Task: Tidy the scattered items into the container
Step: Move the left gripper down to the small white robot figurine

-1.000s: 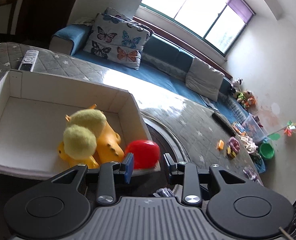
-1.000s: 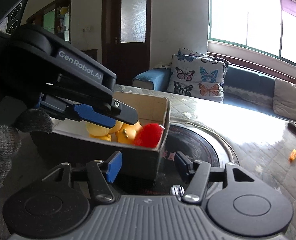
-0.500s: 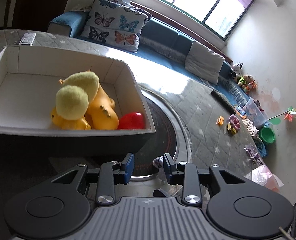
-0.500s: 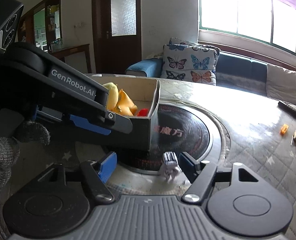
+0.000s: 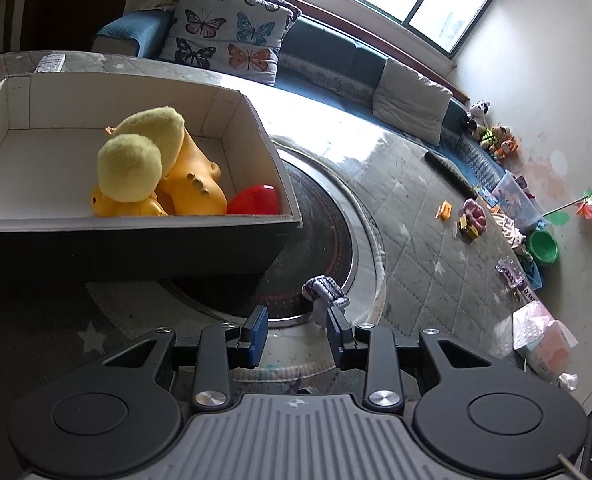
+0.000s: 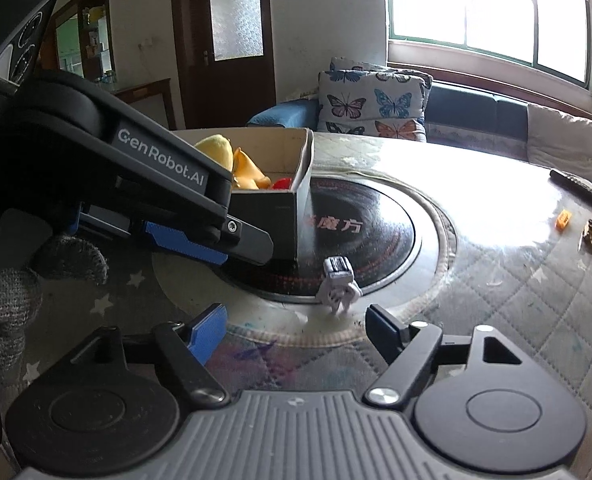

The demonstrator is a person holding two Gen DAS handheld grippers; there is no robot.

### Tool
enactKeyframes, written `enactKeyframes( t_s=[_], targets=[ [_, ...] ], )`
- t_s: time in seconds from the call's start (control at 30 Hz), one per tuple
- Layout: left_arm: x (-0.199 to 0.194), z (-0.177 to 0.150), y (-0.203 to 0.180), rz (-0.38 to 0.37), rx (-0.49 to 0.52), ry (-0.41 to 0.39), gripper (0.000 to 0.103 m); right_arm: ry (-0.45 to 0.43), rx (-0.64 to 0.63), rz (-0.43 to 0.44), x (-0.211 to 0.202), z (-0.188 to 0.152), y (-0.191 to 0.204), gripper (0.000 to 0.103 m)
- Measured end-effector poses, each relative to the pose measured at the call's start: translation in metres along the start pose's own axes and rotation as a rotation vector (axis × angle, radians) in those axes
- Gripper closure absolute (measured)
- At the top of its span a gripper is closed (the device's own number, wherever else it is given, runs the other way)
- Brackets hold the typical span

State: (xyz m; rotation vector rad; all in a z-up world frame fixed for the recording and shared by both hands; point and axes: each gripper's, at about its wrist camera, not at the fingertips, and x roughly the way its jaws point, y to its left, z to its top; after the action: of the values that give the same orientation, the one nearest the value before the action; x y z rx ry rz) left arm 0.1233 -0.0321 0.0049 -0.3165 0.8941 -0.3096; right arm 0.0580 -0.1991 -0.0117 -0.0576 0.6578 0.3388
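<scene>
Both grippers have dropped away from the box (image 5: 135,240) toward the small white robot toy (image 6: 338,282), which stands on the bench just beside the box corner. Right gripper (image 6: 296,330) has just been opening, nothing between its jaws; left gripper (image 5: 296,330) is part-open, empty. Judged next pick: the toy.

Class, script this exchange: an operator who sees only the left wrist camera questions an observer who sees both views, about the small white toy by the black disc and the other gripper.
Operator: Is the white toy figure lying down? I can't tell from here.
Observer: No. The right wrist view shows it standing upright at the edge of the black disc.
Operator: Where is the right gripper?
Observer: It faces the figure from just short of it. Its jaws are wide and have just been opening, with nothing between them yet.
</scene>
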Motion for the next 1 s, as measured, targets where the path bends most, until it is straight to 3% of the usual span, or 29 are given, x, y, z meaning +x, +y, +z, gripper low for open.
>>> enactKeyframes(
  t_s=[0.63,1.0],
  targets=[
    [0.02,0.0,-0.004,0.034,0.008,0.055,0.068,0.033,0.043,-0.017,0.008,-0.008,-0.011,0.02],
    [0.034,0.015,-0.009,0.023,-0.005,0.059,0.067,0.042,0.077,-0.031,0.02,-0.008,-0.025,0.021]
  ],
)
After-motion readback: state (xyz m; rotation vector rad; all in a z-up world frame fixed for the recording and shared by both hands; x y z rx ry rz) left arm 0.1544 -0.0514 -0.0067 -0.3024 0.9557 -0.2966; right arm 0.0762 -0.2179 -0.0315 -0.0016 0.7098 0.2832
